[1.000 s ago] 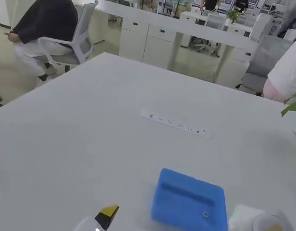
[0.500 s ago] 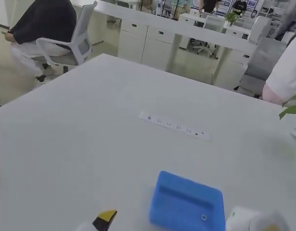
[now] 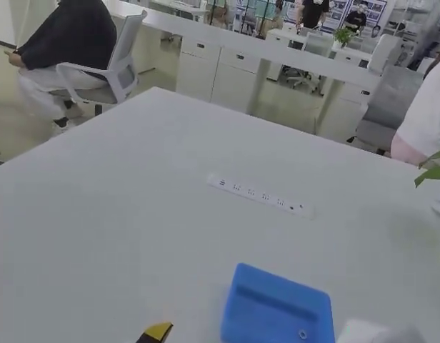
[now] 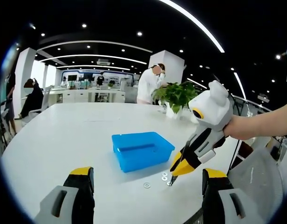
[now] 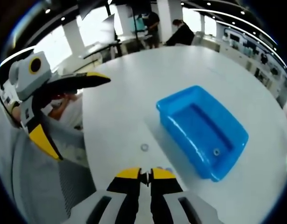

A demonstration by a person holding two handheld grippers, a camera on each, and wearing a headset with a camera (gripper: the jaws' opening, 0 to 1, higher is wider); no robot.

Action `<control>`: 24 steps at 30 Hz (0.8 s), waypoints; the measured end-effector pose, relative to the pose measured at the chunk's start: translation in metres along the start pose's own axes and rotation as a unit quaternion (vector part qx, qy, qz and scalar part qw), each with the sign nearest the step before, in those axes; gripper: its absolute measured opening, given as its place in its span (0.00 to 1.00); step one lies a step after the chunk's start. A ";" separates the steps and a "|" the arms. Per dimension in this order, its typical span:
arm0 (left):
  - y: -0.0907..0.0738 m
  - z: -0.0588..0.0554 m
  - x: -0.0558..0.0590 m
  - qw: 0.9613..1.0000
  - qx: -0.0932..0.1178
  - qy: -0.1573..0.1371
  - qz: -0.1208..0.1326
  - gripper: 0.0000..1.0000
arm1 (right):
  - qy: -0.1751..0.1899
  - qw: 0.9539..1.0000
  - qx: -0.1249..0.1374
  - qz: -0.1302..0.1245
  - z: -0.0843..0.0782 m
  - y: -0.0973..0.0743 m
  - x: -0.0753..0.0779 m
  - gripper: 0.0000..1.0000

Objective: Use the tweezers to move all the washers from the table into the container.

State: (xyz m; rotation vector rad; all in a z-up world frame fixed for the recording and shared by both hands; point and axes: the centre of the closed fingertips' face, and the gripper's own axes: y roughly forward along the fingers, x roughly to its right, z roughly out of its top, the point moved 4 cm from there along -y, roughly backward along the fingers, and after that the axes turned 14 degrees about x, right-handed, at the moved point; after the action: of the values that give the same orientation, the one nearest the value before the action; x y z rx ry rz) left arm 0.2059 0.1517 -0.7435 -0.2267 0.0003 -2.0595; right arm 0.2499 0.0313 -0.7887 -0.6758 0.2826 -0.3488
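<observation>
Our left claw [image 4: 147, 175] is wide open. Our right claw [image 5: 144, 174] is closed, near small silver washers [image 4: 146, 185] on the white bench [image 4: 64, 140]

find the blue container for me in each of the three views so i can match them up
Head view: blue container at the bottom edge, right of centre, with a washer on its floor.
Left gripper view: blue container just below the middle.
Right gripper view: blue container right of centre, the washer near its lower end.
Shared landmark: the white table it sits on.
</observation>
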 end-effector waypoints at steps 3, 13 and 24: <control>0.000 0.000 0.000 1.000 -0.002 0.001 0.000 0.99 | 0.001 1.000 -0.001 0.001 -0.002 0.001 0.000 0.05; -0.001 0.000 0.001 1.000 0.001 -0.002 -0.002 0.99 | -0.016 1.000 0.006 -0.001 -0.002 0.003 -0.004 0.04; 0.000 0.001 0.005 1.000 0.004 -0.008 -0.017 0.99 | 0.003 0.998 0.061 -0.003 0.020 0.000 0.000 0.03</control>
State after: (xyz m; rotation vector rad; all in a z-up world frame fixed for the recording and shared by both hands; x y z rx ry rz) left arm 0.2037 0.1469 -0.7415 -0.2400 -0.0209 -2.0909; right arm 0.2572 0.0419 -0.7740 -0.5564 0.2623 -0.3714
